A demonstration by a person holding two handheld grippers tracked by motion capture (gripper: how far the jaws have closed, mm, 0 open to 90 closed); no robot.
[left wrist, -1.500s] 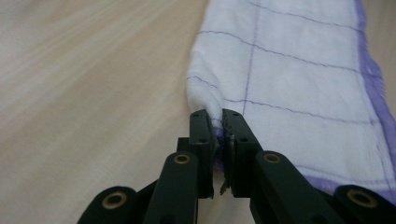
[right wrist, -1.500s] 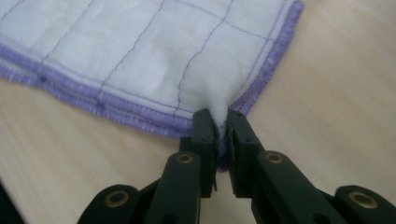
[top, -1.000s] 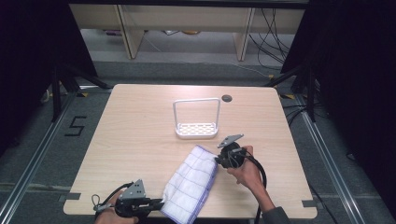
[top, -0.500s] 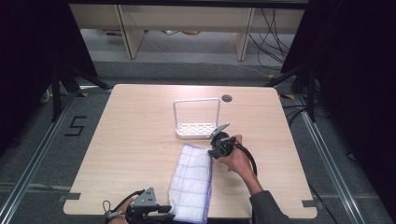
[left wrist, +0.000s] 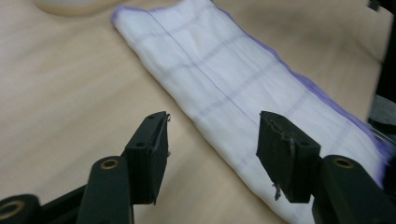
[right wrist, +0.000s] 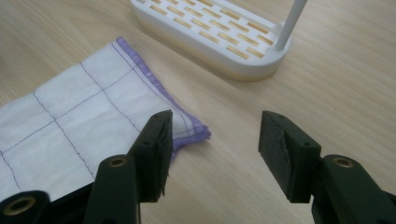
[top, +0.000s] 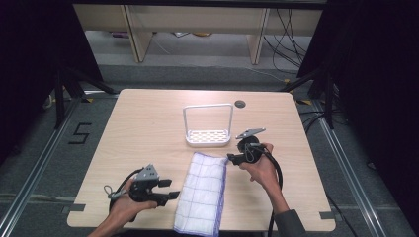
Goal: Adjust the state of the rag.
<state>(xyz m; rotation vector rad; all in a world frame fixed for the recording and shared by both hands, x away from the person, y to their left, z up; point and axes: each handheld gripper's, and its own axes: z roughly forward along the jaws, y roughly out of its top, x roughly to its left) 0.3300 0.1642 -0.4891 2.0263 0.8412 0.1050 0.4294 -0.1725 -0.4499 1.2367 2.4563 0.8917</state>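
A white cloth with purple grid lines and purple hem (top: 202, 192) lies folded in a long strip on the wooden table (top: 148, 128). My left gripper (top: 170, 189) sits just left of the strip's near half. Its jaws have just been opening and stand open over the cloth (left wrist: 224, 79) without pressing on it. My right gripper (top: 231, 158) hovers at the cloth's far right corner (right wrist: 70, 121). Its jaws have also just been opening, with bare table between them (right wrist: 215, 140). Neither gripper holds anything.
A white slotted rack with a hoop handle (top: 208, 136) stands just beyond the cloth, close to my right gripper (right wrist: 219, 32). A dark round grommet (top: 240, 104) sits near the table's far edge. Cables trail from both grippers.
The cloth went from a wider slanted shape to a narrow straight strip. Both grippers let go of it and opened. The left one drew away from the near edge.
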